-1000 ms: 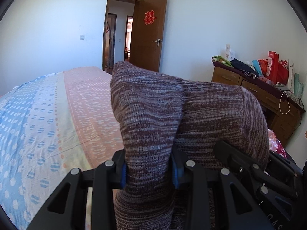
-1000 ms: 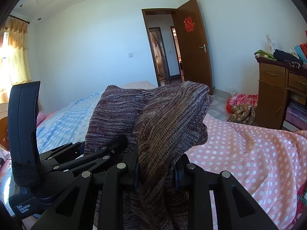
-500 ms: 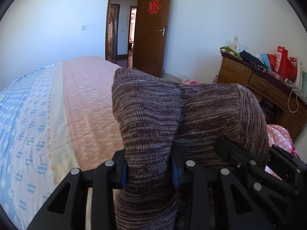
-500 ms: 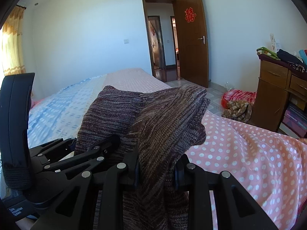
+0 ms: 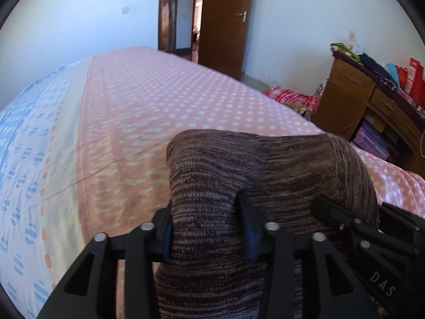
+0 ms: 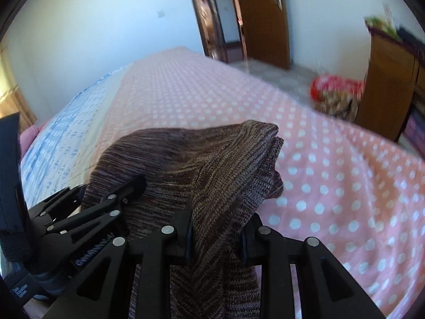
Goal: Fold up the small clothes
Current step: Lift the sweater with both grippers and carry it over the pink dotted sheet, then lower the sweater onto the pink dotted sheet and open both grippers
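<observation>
A brown and purple knitted garment (image 5: pixel 265 175) is held up between both grippers above the bed. My left gripper (image 5: pixel 205 228) is shut on its left part, the knit bulging over the jaws. My right gripper (image 6: pixel 216 234) is shut on the right part of the garment (image 6: pixel 207 164), whose folded edge droops forward toward the bedspread. Each gripper shows in the other's view: the right one (image 5: pixel 353 228) close at my left gripper's right side, the left one (image 6: pixel 106 204) close at my right gripper's left side.
The bed has a pink polka-dot spread (image 5: pixel 172 101) with a blue dotted strip (image 5: pixel 24 143) at the left. A wooden dresser (image 5: pixel 353 93) loaded with bags stands at the right. Red bags (image 6: pixel 334 90) lie on the floor. An open brown door (image 5: pixel 225 21) is at the back.
Both grippers have tilted down and moved forward over the bed with the garment held between them. The bedspread now fills more of both views. Both grips are unchanged.
</observation>
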Action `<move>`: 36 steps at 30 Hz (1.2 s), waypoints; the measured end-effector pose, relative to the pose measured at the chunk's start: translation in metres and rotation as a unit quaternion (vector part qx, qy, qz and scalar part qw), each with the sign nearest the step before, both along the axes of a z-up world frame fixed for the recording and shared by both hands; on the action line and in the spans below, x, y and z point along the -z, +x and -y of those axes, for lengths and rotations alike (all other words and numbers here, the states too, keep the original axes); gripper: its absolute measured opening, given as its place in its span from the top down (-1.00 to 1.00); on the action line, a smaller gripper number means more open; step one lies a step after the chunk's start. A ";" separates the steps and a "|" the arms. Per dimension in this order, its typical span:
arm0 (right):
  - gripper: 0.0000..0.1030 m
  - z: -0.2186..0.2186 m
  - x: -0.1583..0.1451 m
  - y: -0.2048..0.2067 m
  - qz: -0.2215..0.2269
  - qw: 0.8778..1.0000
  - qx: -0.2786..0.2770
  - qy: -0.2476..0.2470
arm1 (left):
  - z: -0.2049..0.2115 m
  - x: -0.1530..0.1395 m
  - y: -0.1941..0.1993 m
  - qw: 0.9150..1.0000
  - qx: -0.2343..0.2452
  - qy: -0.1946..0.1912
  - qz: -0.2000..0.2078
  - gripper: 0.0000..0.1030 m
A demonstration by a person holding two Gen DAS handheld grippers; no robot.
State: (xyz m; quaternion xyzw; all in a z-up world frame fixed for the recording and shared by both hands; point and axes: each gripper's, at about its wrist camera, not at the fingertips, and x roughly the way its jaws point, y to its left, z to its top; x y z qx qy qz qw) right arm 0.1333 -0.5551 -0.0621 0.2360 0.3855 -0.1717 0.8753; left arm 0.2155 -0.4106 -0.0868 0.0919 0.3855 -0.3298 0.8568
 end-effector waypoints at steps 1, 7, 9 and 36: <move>0.27 0.011 0.005 -0.005 0.008 0.999 0.010 0.036 | 0.000 0.000 0.004 1.000 -0.009 0.003 -0.012 -0.30; -0.02 0.009 -0.011 -0.063 0.048 0.997 0.052 0.012 | -0.038 -0.015 0.017 0.997 -0.009 -0.027 -0.072 -0.56; -0.02 -0.015 -0.027 -0.088 0.057 0.996 0.057 -0.032 | -0.056 -0.024 0.008 0.998 -0.004 -0.028 -0.056 -0.53; 0.69 -0.117 -0.019 -0.141 -0.024 0.992 0.015 -0.122 | -0.097 0.014 -0.073 0.996 0.028 -0.002 -0.088 -0.84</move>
